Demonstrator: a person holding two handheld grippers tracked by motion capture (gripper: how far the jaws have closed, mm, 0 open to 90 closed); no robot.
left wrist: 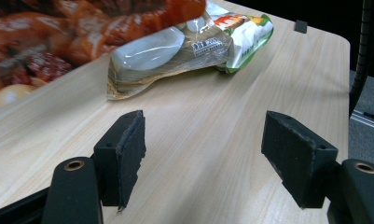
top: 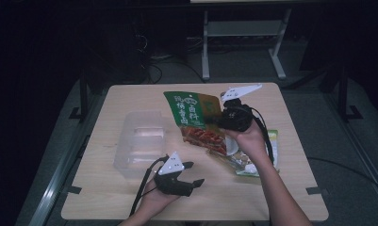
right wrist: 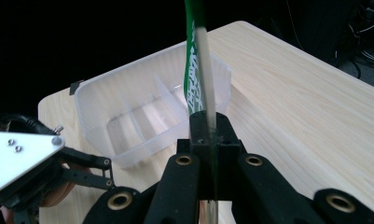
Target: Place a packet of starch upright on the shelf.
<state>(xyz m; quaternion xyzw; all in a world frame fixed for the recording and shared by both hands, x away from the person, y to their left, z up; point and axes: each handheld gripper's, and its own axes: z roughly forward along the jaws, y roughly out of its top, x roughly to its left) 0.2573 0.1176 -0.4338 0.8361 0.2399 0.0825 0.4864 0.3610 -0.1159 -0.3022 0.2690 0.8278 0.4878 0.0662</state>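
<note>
My right gripper (top: 214, 121) is shut on the edge of a green sauce packet (top: 191, 117) printed with red meat, holding it lifted above the middle of the table. In the right gripper view the packet (right wrist: 198, 70) runs edge-on up from the closed jaws of that gripper (right wrist: 208, 140). A second packet (top: 252, 165) with a green edge lies flat on the table under my right hand. My left gripper (top: 195, 173) hovers near the table's front edge, open, with nothing between its pads (left wrist: 124, 154). In the left gripper view the lying packet (left wrist: 175, 51) is ahead of it.
A clear plastic container (top: 142, 141) with inner dividers stands left of centre on the wooden table (top: 130, 197); it lies beyond the held packet in the right gripper view (right wrist: 142, 112). Dark floor and a white frame stand behind the table.
</note>
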